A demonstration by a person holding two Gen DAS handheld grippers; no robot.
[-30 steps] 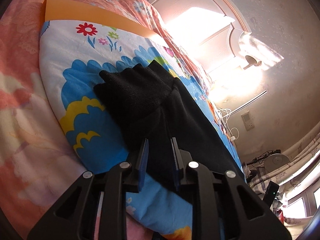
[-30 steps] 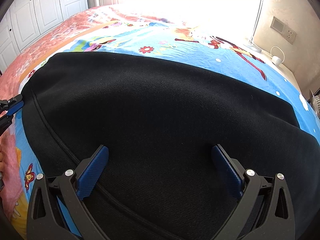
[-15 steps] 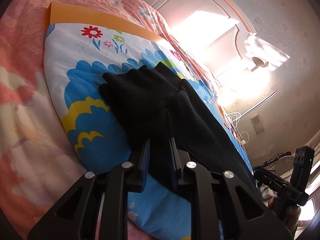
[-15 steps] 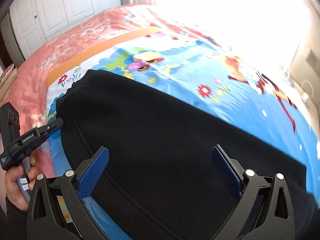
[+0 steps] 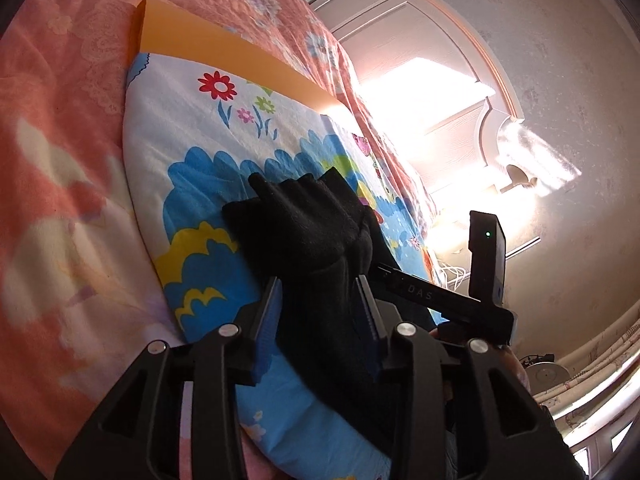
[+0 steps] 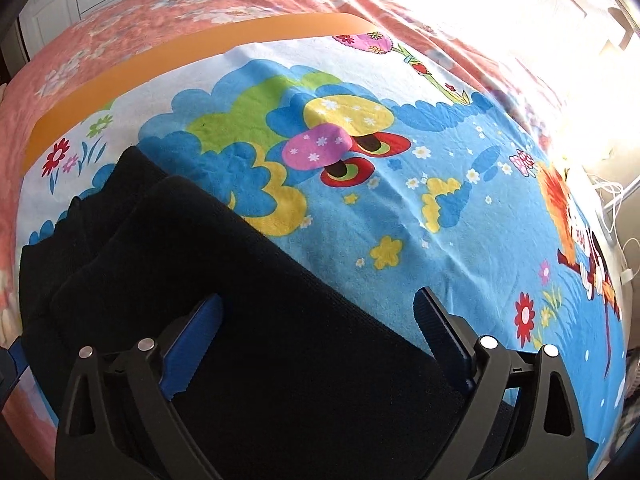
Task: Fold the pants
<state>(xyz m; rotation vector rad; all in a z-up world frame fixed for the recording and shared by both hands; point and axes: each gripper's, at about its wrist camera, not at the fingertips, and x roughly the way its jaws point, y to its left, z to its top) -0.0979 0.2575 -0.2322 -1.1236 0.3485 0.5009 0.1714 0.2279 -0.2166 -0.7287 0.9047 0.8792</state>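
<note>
The black pants (image 5: 320,264) run between the blue pads of the left gripper (image 5: 318,312), whose jaws have just been opening; dark cloth fills the gap, but whether the pads press on it cannot be told from this view. Beyond the fingertips the bunched end of the pants lies puckered on the cartoon sheet (image 5: 192,152), near the sheet's edge where an orange band (image 5: 208,52) borders it. To the right of the left gripper, the right gripper (image 5: 448,296) reaches in just over the cloth, a green light showing on its black body.

In the right wrist view, the right gripper (image 6: 318,320) has its jaws spread wide, the left pad over the black pants (image 6: 240,320) and the right pad at the fabric's long edge, with nothing pinched between them. The pants fill the lower left of that view, lying in layers, one rounded fold over another, toward the sheet's near left corner. Past them spreads the bright cartoon sheet (image 6: 400,208) with mushrooms, flowers and blue clouds. The orange band (image 6: 160,60) crosses its far edge, and a pink floral bedcover (image 6: 200,0) lies beyond that. White cables (image 6: 612,200) trail off the bed's right edge.
</note>
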